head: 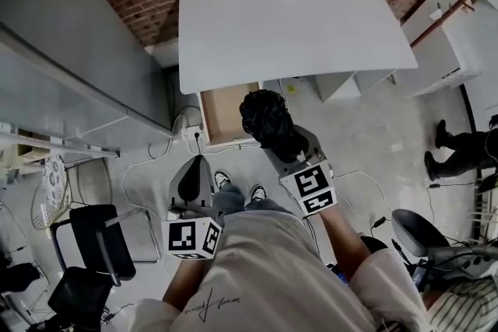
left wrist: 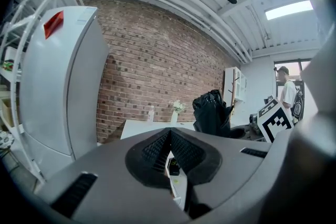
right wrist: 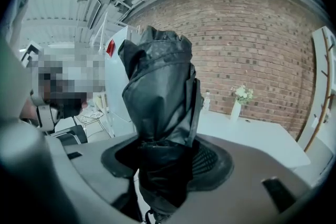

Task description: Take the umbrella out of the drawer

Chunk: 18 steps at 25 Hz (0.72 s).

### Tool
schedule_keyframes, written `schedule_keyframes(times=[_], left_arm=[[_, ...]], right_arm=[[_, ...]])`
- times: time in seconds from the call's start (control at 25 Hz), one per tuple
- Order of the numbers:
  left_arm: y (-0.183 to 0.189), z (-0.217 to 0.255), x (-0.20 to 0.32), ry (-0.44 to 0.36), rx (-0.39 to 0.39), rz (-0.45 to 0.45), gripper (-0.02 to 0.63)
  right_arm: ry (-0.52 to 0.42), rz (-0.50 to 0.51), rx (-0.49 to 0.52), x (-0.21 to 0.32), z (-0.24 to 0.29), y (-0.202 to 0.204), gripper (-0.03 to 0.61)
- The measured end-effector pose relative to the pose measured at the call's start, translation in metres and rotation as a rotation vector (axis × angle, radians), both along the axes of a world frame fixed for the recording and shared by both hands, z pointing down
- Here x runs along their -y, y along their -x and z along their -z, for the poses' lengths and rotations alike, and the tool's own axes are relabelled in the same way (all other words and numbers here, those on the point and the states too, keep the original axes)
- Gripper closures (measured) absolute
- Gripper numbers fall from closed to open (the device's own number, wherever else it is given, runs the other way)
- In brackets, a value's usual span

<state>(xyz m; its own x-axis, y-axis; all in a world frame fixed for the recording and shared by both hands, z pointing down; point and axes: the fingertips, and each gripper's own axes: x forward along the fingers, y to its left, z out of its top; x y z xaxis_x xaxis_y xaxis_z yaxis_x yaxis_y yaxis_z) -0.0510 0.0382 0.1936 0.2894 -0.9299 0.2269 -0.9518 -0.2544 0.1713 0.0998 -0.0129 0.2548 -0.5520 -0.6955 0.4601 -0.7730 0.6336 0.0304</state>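
- Right gripper (right wrist: 168,165): jaws clamped on the folded black umbrella (right wrist: 157,92). They stand wide because the bundle is thick. The grip sits on the narrower lower section, and the bunched canopy projects beyond the jaws.
- Left gripper (left wrist: 169,152): jaws together, nothing between them. It takes no part in the hold.
- Umbrella position: in the head view the umbrella (head: 266,120) is raised above the open drawer (head: 224,117), over its right edge and clear of its interior. The drawer stands pulled out from under the white table (head: 288,27).
- Task status, judged: the umbrella appears to be out of the drawer, so only placement remains.
- Handling, judged: a light load. The canopy is soft, smooth fabric that compresses and may slide under the pads, while the shaft and ribs inside are stiff.
- Recommended hold, judged: grip across the fabric where the shaft backs it, near the lower end, as in the present hold. Avoid the loose upper folds, which give no firm purchase.
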Motion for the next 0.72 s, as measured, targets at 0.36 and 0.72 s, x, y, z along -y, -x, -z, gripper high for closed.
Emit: schedule_keyframes(times=[0.36, 0.72], left_arm=[[-0.006, 0.004, -0.027, -0.027, 0.003, 0.013, 0.603], [0.004, 0.006, -0.033, -0.02, 0.012, 0.034, 0.603]], right_arm=[[-0.063, -0.058, 0.104, -0.034, 0.034, -0.028, 0.331], [-0.081, -0.092, 0.139, -0.047, 0.052, -0.036, 0.331]])
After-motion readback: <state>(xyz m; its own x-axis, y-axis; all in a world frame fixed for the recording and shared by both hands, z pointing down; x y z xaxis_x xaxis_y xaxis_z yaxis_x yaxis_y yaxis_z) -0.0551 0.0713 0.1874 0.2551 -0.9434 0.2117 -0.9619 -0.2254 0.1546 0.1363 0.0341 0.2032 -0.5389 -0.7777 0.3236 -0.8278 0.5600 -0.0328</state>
